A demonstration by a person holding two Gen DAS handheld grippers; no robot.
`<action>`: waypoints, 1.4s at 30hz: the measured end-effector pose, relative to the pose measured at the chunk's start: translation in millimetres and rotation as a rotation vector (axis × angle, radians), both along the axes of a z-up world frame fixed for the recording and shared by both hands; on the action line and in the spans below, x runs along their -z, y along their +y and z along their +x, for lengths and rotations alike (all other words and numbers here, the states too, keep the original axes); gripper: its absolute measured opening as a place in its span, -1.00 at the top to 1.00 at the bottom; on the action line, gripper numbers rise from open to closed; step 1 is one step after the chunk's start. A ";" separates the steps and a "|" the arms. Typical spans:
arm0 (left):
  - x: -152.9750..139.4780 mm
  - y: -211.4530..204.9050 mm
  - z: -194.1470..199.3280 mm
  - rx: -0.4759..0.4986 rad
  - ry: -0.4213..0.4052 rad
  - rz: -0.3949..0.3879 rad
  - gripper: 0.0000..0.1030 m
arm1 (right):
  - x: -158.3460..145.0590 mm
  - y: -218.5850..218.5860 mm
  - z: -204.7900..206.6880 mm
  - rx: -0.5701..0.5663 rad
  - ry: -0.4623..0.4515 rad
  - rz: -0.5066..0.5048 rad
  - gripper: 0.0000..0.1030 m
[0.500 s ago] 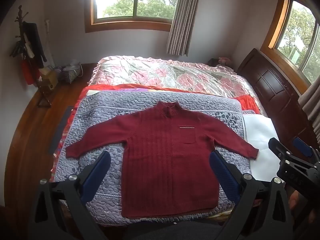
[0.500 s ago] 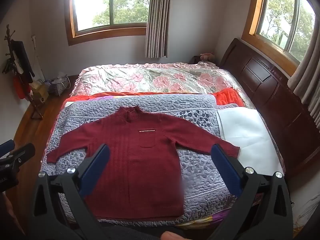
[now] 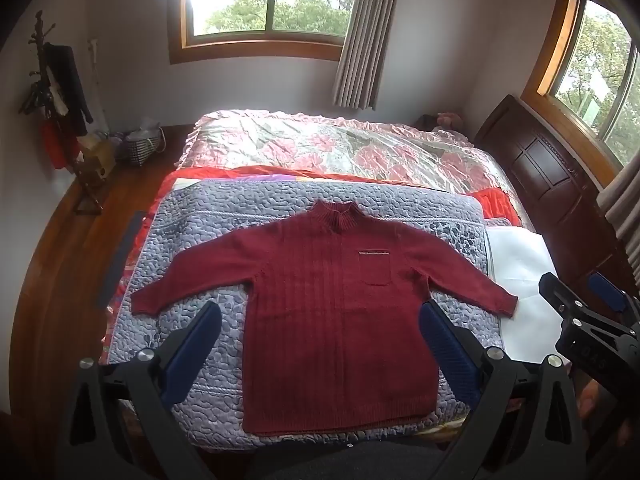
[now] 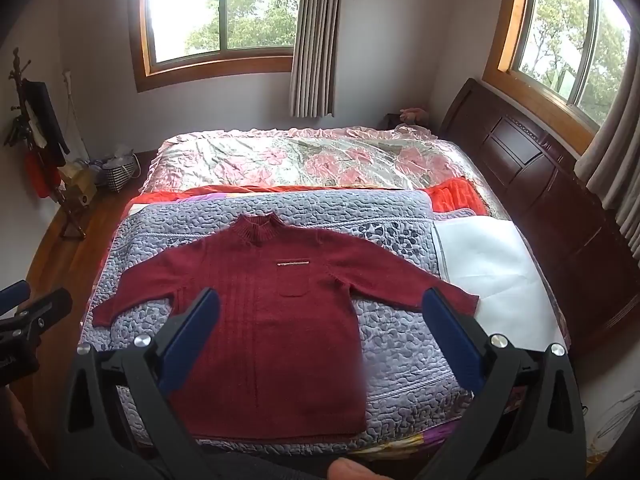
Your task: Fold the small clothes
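A dark red knitted sweater (image 3: 332, 320) (image 4: 272, 332) lies flat and face up on a grey quilted blanket (image 3: 224, 236) (image 4: 400, 344), sleeves spread to both sides, collar toward the far side. My left gripper (image 3: 320, 316) hovers above the sweater's lower half, open and holding nothing. My right gripper (image 4: 320, 304) hangs over the sweater's right side, also open and empty. The right gripper (image 3: 576, 304) shows at the right edge of the left wrist view. The left gripper (image 4: 28, 308) shows at the left edge of the right wrist view.
A floral bedspread (image 3: 340, 148) covers the far half of the bed. A white sheet (image 4: 488, 264) lies right of the blanket, beside the dark wooden headboard (image 4: 540, 176). A coat stand (image 3: 56, 112) and baskets (image 3: 140, 144) stand on the wooden floor at the left.
Both views have shifted only slightly. The sweater lies as before and both grippers remain open.
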State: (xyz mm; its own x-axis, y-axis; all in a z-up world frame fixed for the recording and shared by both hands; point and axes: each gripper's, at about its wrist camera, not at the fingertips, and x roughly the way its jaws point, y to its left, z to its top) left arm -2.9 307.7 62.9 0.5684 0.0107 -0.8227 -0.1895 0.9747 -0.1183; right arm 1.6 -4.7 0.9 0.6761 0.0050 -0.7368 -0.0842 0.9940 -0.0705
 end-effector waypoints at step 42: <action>-3.0 -0.7 1.7 0.007 -0.003 0.004 -0.92 | -7.8 14.5 2.9 -0.008 -0.006 -0.016 -0.95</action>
